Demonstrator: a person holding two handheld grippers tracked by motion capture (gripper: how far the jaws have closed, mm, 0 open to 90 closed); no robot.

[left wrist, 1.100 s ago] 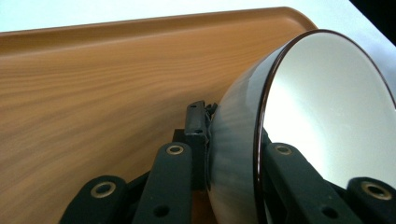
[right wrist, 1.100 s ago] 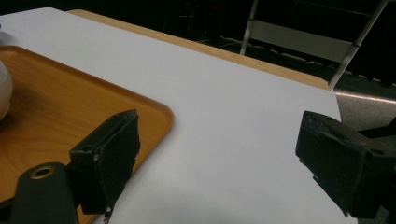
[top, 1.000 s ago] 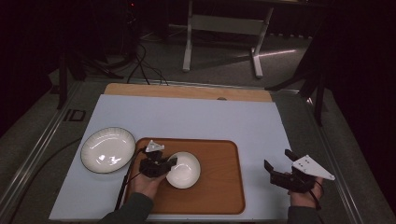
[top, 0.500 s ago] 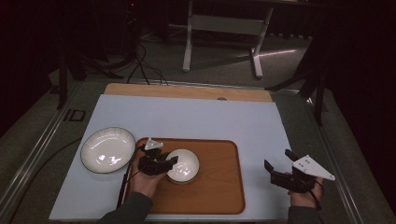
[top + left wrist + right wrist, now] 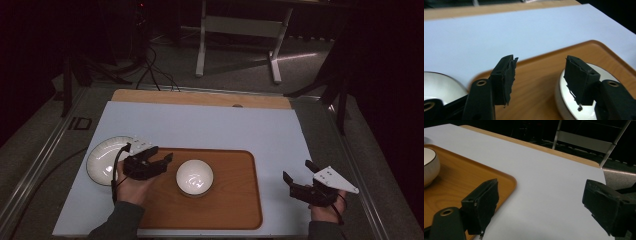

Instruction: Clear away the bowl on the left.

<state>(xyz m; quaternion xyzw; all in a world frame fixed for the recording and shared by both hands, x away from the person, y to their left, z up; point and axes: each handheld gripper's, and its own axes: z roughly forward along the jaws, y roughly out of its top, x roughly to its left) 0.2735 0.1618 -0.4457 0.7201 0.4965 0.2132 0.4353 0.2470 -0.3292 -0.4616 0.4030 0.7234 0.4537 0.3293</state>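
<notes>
1. Pale blue-white sheet covers the table, bare and open toward the far edge and between the tray and the right hand; plenty of room to move there.
2. The wooden tray lies with its long axis across the table, near the front edge.
3. The white plate sits off the tray's left end, just beside it, partly under the left gripper.
4. The small white bowl stands upright on the tray, left of its middle.
5. The left gripper is by far the nearer: the bowl lies just to its right, jaws wide apart and empty, one jaw over the bowl's rim in the left gripper view.
6. The right gripper hovers off the tray's right end, well apart from the bowl, jaws spread wide, holding nothing.
</notes>
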